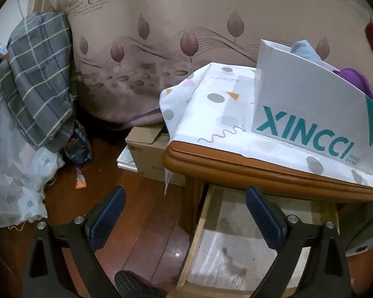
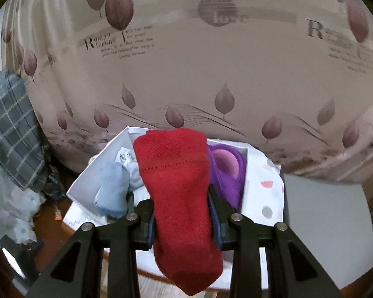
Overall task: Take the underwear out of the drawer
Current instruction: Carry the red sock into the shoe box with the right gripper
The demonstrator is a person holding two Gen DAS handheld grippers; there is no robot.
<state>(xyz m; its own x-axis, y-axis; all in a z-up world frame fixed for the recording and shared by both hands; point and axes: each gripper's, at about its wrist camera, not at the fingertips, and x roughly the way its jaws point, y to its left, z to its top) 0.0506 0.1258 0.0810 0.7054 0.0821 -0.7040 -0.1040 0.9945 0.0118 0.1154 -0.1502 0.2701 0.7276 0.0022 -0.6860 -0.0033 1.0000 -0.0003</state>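
Right gripper: jaws closed partway onto red underwear, pads pinching both side edges; piece held clear above white box.
Left gripper: jaws wide apart, nothing between; hovers over open drawer, lower right.
Task item loc.: red knit piece in right jaws, upper end standing up past pads, lower end hanging below, near side of box.
Drawer: pulled out under table; visible part shows bare liner only, rest hidden.
Box contents: light blue roll left, purple item right, pale cloth far left corner; box sits on patterned cloth on table.
Handling est.: light, soft, limp; no stiffness, sags either side of grip; mesh knit gives pads good friction, slip risk low; not fragile.
Grip pt.: mid-body across width, as now; bunched fabric fills the jaws better than single edge.
Surroundings: leaf-print curtain far; plaid cloth left.
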